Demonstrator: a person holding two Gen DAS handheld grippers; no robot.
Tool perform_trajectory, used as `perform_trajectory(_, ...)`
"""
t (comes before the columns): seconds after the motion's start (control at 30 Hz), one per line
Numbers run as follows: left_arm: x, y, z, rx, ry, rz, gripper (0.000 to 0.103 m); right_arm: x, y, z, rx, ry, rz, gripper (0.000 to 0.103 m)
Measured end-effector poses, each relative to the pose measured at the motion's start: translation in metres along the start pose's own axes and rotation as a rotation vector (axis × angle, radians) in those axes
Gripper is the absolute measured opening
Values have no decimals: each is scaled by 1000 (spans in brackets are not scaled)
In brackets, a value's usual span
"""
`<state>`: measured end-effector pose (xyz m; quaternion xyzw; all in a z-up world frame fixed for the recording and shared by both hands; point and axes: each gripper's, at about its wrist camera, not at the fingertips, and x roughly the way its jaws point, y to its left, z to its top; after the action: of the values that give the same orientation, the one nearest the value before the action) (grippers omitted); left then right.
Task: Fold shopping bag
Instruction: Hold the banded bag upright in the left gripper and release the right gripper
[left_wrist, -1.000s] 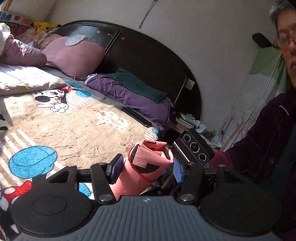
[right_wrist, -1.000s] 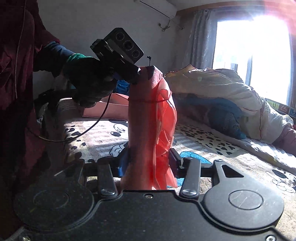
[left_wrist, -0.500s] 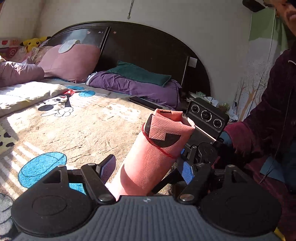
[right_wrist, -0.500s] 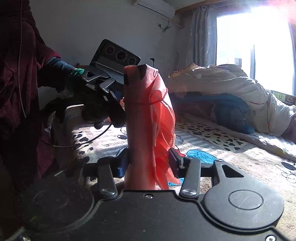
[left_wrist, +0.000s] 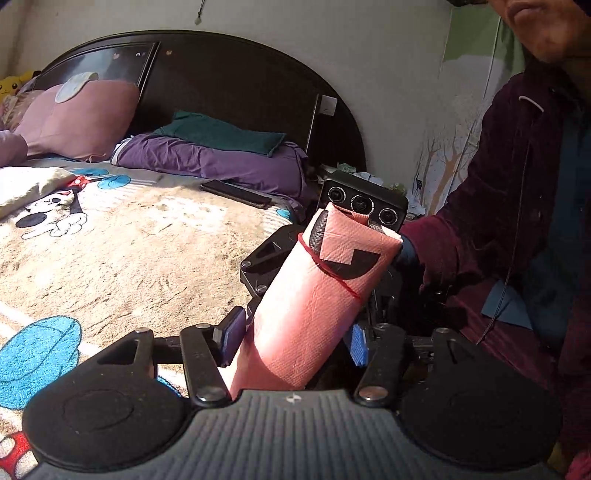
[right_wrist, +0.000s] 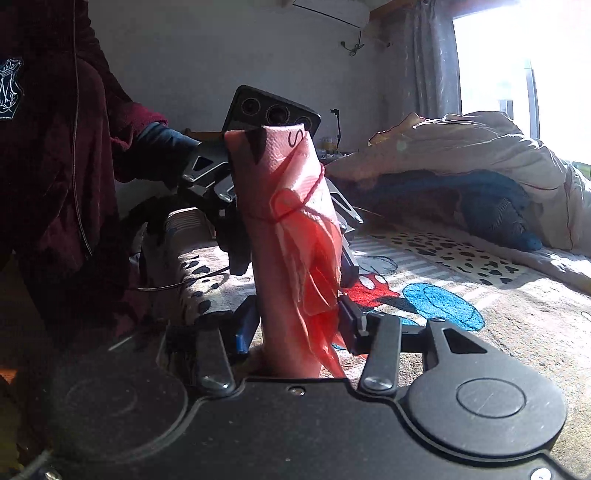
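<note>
The right gripper (right_wrist: 295, 325) pinches the rolled pink non-woven shopping bag (right_wrist: 284, 236), the left gripper (left_wrist: 291, 338) closing around it: light, soft, squashy, best held mid-roll.

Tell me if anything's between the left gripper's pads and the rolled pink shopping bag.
Nothing visible. The rolled pink shopping bag already sits between the fingers of the left gripper, whose jaws are closing on it. The right gripper clamps the other end.
</note>
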<state>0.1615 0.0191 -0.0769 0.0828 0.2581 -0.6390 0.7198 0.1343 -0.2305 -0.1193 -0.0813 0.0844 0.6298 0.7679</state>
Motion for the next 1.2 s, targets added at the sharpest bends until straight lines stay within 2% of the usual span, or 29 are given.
perform_trajectory(0.1, 5, -11, -1, 36, 37, 44, 45, -2, -5, -5, 38, 10, 13, 46)
perform_trajectory(0.13, 8, -16, 0, 50, 47, 82, 41, -2, -5, -6, 39, 19, 5, 46)
perform_trajectory(0.27, 17, -23, 4, 57, 47, 165, 32, -3, -12, -4, 100, 39, -8, 50)
perform_trajectory(0.4, -9, -9, 13, 11, -44, 292, 29, -10, -28, -2, 229, 28, -34, 55)
perform_trajectory(0.43, -15, -1, 13, -16, -77, 316, 29, -14, -33, -2, 272, 17, -38, 56)
perform_trajectory(0.5, -14, 12, 7, -28, -78, 371, 29, -24, -43, -2, 376, -52, -36, 56)
perform_trajectory(0.6, -10, 17, -4, -29, -58, 393, 29, -36, -59, -1, 572, -204, 19, 56)
perform_trajectory(0.67, -10, 23, -5, -32, -72, 407, 29, -38, -68, -2, 696, -277, 45, 48)
perform_trajectory(0.7, -10, 25, -5, -33, -79, 413, 29, -36, -70, -1, 728, -280, 40, 36)
perform_trajectory(0.8, -7, 25, -9, -18, -74, 422, 29, -27, -74, -4, 830, -316, 51, 25)
perform_trajectory(0.83, -7, 24, -9, -15, -73, 427, 29, -24, -76, -8, 881, -345, 88, 24)
perform_trajectory(0.9, -6, 22, -11, -11, -72, 431, 29, -20, -74, -6, 891, -342, 101, 24)
perform_trajectory(1.1, -2, 15, -9, 45, -51, 461, 29, -12, -73, -10, 964, -318, 57, 19)
perform_trajectory(1.2, -1, 11, -9, 57, -50, 486, 29, -10, -65, -3, 921, -264, 18, 18)
